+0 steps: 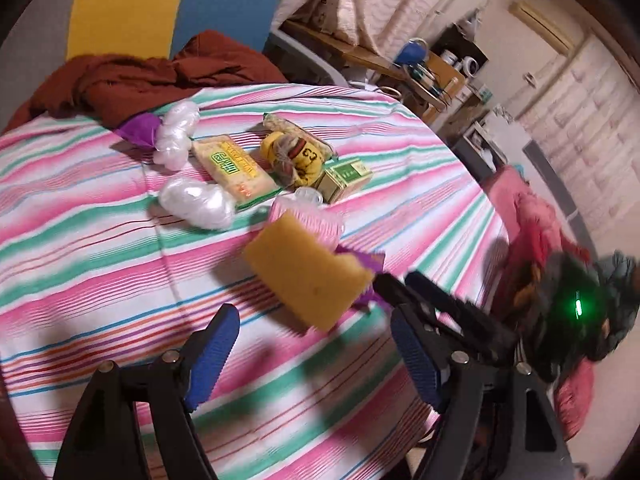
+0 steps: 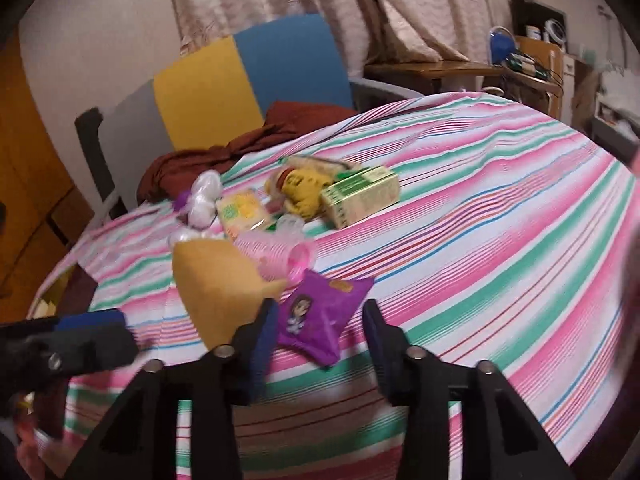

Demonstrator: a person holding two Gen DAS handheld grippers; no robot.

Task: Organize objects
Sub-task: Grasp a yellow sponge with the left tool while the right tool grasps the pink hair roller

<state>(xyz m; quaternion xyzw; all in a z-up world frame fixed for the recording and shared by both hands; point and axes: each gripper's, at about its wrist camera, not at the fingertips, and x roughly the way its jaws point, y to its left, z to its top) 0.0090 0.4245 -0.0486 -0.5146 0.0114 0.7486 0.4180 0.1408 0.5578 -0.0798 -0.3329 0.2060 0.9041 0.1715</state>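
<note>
Striped tablecloth (image 2: 480, 240), purple packet (image 2: 322, 314) clamped in right gripper (image 2: 320, 334), left gripper (image 1: 316, 360) wide open, empty.

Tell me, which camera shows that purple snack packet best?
The right wrist view: the purple snack packet lies whole in plain sight, its cartoon print facing up. The left wrist view shows only a sliver of it behind the yellow sponge.

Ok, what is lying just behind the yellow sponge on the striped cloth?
A pink ribbed cup on its side, and beyond it a green box. The sponge covers the cup's near part, so whether they touch cannot be seen.
</note>
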